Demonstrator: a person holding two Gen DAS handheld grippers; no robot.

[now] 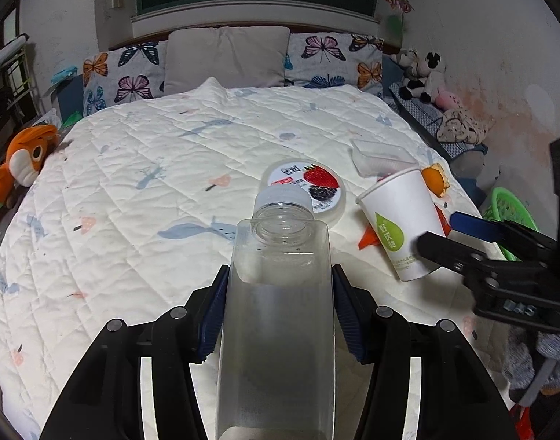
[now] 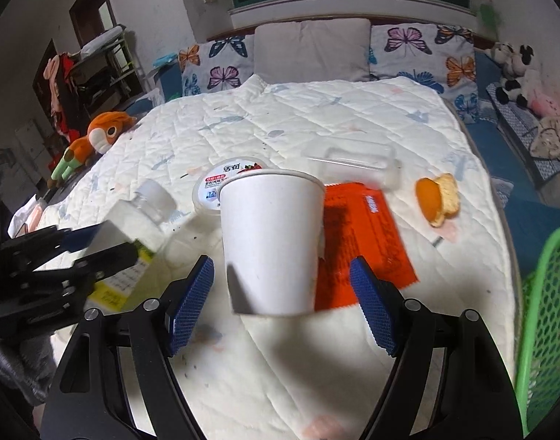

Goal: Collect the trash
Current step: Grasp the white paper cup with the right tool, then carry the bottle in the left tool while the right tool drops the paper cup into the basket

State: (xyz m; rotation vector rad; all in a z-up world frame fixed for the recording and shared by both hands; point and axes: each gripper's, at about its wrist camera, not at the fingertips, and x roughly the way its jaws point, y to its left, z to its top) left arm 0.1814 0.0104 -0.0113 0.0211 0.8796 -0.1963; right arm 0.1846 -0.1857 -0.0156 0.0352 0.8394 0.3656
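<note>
Gripping a clear bottle [image 1: 276,293] is the left claw [image 1: 280,315] | right claw [image 2: 281,300] is gaping around the paper cup [image 2: 272,242], untouched | lying beyond on the bed [image 2: 353,117]: red wrapper [image 2: 364,242], yogurt tub [image 2: 210,190], clear tray [image 2: 357,165], cake piece [image 2: 435,198] | green basket [image 2: 547,322] is standing at right.

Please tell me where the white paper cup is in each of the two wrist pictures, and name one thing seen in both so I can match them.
Left wrist view: the paper cup is right of centre, tilted, with the right gripper around it.
Right wrist view: the paper cup is at the centre, between the blue pads, in front of the orange wrapper.
Shared landmark: the round yogurt tub, just behind the cup.
</note>
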